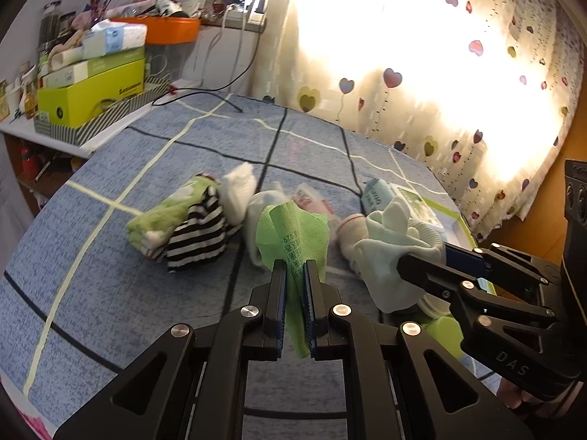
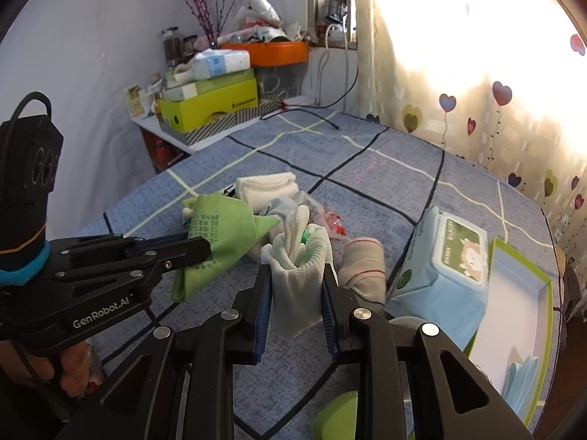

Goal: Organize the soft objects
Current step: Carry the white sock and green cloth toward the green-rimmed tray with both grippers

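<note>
Left wrist view: left gripper (image 1: pixel 295 275) is clamped tight on a green cloth (image 1: pixel 293 234), lifted above the blue checked bedspread (image 1: pixel 110 293). Right gripper (image 2: pixel 297 289) has its jaws closed narrowly on a pale mint sock (image 2: pixel 297 275), pads pressing both sides. Remaining socks, among them a striped sock (image 1: pixel 198 234), lie heaped mid-bed. Wet-wipes pack (image 2: pixel 440 271) rests beside an open green-edged box (image 2: pixel 521 293).

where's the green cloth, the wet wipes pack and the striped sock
green cloth (image 1: pixel 293 234), left wrist view, on its printed middle fold.
wet wipes pack (image 2: pixel 440 275), right wrist view, on its blue wrapper below the lid.
striped sock (image 1: pixel 200 236), left wrist view, on its black and white body.
</note>
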`<state>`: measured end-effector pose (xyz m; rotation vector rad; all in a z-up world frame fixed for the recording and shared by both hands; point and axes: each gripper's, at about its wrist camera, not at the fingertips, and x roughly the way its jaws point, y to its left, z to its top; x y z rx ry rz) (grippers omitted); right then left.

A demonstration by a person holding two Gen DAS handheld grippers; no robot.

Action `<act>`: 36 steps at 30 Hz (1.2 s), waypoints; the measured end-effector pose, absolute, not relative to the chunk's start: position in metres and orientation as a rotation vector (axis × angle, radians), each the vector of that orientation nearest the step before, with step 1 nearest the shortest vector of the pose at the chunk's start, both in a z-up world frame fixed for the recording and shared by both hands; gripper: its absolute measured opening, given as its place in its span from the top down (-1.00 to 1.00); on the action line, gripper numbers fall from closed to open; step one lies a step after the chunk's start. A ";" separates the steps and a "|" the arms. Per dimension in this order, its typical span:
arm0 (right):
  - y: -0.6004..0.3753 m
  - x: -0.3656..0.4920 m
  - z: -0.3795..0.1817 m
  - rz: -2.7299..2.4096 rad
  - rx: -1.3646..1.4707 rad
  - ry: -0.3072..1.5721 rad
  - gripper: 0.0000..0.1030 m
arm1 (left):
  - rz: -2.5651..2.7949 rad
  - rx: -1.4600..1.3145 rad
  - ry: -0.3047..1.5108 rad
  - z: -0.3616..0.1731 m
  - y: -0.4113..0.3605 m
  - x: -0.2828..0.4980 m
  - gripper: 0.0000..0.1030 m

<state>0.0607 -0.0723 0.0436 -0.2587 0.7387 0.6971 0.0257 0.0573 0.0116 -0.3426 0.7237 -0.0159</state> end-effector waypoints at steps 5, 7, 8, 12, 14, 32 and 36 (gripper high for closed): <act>-0.091 0.057 0.052 0.684 -0.230 0.712 0.54 | -0.035 -0.324 0.718 0.019 0.045 0.030 0.82; -0.098 0.055 0.054 0.676 -0.221 0.705 0.54 | -0.042 -0.315 0.715 0.022 0.040 0.031 0.82; -0.102 0.054 0.055 0.672 -0.217 0.702 0.54 | -0.045 -0.312 0.714 0.023 0.038 0.032 0.82; -0.115 0.052 0.059 0.652 -0.197 0.690 0.54 | -0.059 -0.299 0.710 0.028 0.029 0.034 0.82; -0.122 0.050 0.062 0.641 -0.188 0.681 0.54 | -0.069 -0.292 0.707 0.030 0.024 0.034 0.82; -0.164 0.030 0.076 0.560 -0.145 0.632 0.54 | -0.165 -0.231 0.672 0.054 -0.020 0.037 0.82; -0.178 0.026 0.079 0.531 -0.133 0.626 0.54 | -0.195 -0.216 0.671 0.058 -0.034 0.037 0.82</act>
